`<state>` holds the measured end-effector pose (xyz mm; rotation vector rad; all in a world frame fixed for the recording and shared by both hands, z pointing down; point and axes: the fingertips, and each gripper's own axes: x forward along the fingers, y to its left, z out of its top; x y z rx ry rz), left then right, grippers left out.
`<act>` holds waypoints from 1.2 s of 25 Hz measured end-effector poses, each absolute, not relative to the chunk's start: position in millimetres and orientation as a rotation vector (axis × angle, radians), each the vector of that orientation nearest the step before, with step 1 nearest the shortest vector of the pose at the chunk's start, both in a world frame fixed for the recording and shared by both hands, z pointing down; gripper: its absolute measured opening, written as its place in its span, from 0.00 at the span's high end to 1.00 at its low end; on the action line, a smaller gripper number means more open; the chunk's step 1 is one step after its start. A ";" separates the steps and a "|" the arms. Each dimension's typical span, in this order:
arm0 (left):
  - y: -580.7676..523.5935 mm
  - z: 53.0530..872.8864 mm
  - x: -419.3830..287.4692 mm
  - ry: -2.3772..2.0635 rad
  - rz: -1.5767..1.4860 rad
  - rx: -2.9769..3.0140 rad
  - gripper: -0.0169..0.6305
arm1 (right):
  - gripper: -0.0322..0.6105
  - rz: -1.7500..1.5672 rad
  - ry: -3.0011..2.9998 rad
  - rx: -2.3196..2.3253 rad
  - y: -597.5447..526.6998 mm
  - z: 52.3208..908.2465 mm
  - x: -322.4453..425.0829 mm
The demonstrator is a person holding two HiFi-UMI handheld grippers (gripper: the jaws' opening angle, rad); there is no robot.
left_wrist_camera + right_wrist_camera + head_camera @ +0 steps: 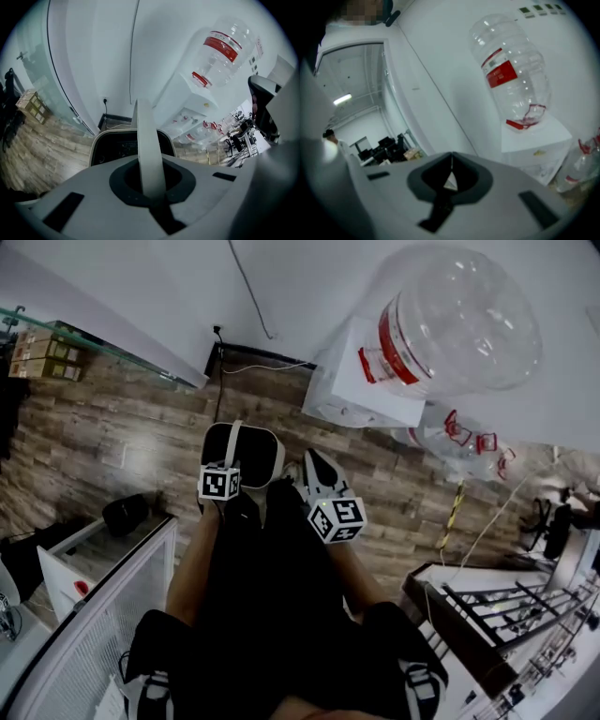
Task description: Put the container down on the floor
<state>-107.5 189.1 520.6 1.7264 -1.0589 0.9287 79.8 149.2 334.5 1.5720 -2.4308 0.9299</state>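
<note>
Your left gripper (232, 463) pinches the container (272, 442) by its white strip (149, 140), with the floor (141, 446) below. Your right gripper (314, 465), just beside it, is pressed together and empty.

Container (251, 454): white-walled tub with a dark interior, opening upward, seen from above over the wood-plank floor (141, 437). Its flat white handle (149, 140) stands clamped between the fingers of the left gripper (228, 465).

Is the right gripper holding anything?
No, the right gripper has its jaws shut together with nothing between them.
</note>
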 end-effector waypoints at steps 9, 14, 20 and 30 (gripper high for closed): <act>121.3 549.4 -94.8 -1.086 0.902 1.691 0.93 | 0.90 0.949 -2.396 1.568 106.2 359.5 86.2; 77.0 572.6 -93.8 -1.052 0.930 1.706 0.93 | 0.90 0.957 -2.367 1.619 77.3 372.9 85.7; 25.7 599.3 -84.4 -1.015 0.972 1.736 0.93 | 0.90 0.992 -2.283 1.701 42.9 402.8 89.9; -38.5 675.3 -65.5 -1.017 0.973 1.753 0.93 | 0.90 1.004 -2.277 1.658 -9.7 462.5 77.5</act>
